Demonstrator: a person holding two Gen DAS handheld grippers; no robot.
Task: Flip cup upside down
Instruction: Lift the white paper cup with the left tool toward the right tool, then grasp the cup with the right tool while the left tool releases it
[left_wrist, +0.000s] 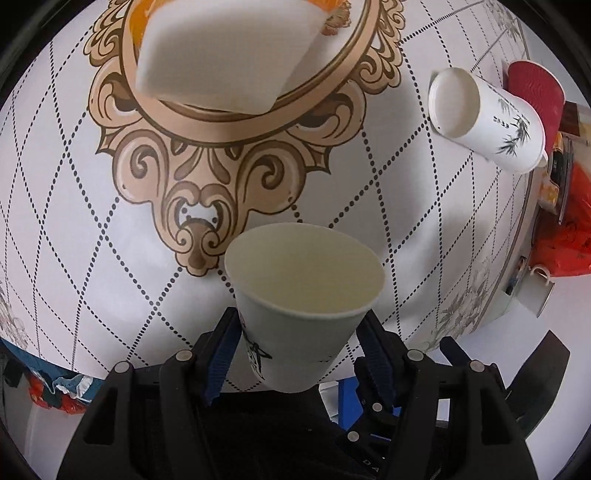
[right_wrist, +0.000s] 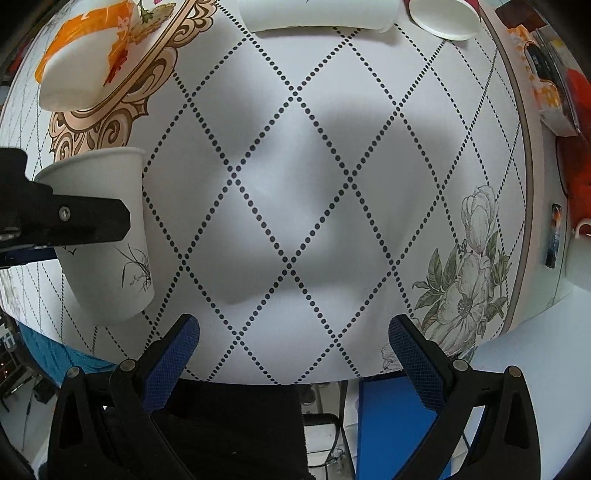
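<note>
A white paper cup (left_wrist: 295, 306) with ink drawings is held mouth-up between my left gripper's (left_wrist: 299, 354) blue pads, near the table's front edge. The right wrist view shows the same cup (right_wrist: 107, 236) at the left, with the left gripper's black finger (right_wrist: 74, 218) across its side. I cannot tell whether its base touches the table. My right gripper (right_wrist: 293, 350) is open and empty above the table's front edge. Another white cup with bamboo print (left_wrist: 487, 122) lies on its side at the far right; it also shows in the right wrist view (right_wrist: 317, 13).
The round table (right_wrist: 295, 177) has a white cloth with dotted diamonds. A tissue pack (left_wrist: 225, 51) sits on the brown ornament at the centre. A red cup (left_wrist: 535, 92) lies behind the bamboo cup. Boxes and red bags (right_wrist: 554, 92) lie past the right edge.
</note>
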